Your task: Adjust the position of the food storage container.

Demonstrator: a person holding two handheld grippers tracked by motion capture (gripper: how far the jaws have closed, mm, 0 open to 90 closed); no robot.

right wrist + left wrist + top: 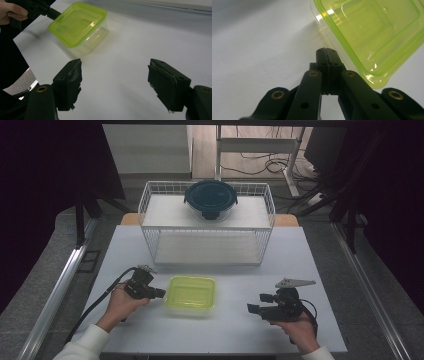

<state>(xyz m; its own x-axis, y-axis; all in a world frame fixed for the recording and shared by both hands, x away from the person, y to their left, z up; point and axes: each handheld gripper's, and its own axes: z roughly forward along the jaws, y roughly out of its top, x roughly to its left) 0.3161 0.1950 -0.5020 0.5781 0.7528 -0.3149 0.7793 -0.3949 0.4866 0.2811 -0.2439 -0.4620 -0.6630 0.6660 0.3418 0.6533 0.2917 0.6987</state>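
Note:
A clear square container with a yellow-green lid [191, 294] sits on the white table [220, 330], front centre. My left gripper [161, 293] is shut with nothing between its jaws, its tips at the container's left edge; whether they touch it I cannot tell. In the left gripper view the closed jaws point at the table just beside the lid [372, 32]. My right gripper [254, 303] stands open to the right of the container, apart from it, its two pads [70, 80] wide with bare table between them. The right gripper view shows the container [77, 23] ahead.
A white wire rack [207, 222] with two shelves stands at the back of the table. A round glass bowl with a dark blue lid [210, 197] rests on its top shelf. Dark curtains flank the table, and cables lie on the floor behind.

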